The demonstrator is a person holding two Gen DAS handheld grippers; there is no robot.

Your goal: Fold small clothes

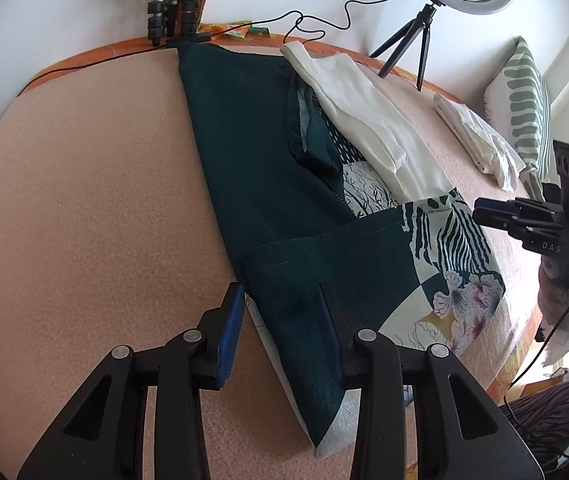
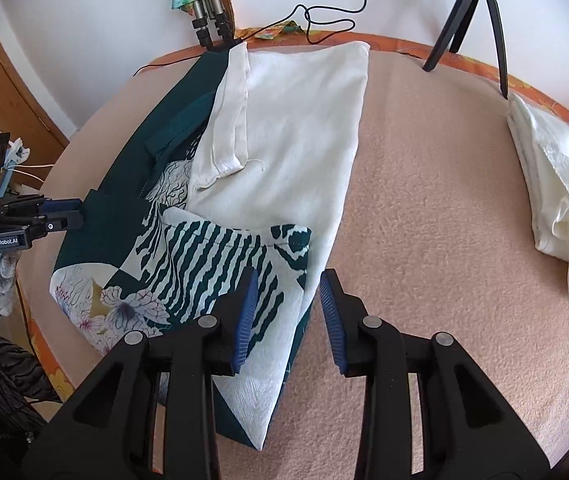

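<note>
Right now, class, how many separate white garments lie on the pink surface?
2: one long white garment overlapping the dark green patterned garment; one folded white pile apart near the far-right edge. Others may be hidden underneath.

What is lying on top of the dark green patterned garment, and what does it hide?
A plain white cloth lies across the far part of the dark green patterned garment. How far the print continues underneath is covered and cannot be seen.

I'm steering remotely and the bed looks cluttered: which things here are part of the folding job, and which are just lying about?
Job:
- green patterned garment, spread out, near hem turned up
- white garment lying on it
- folded white cloth, set aside
- left gripper and right gripper, both open

Lying about:
- ring light on tripod
- cable
- striped pillow
</note>
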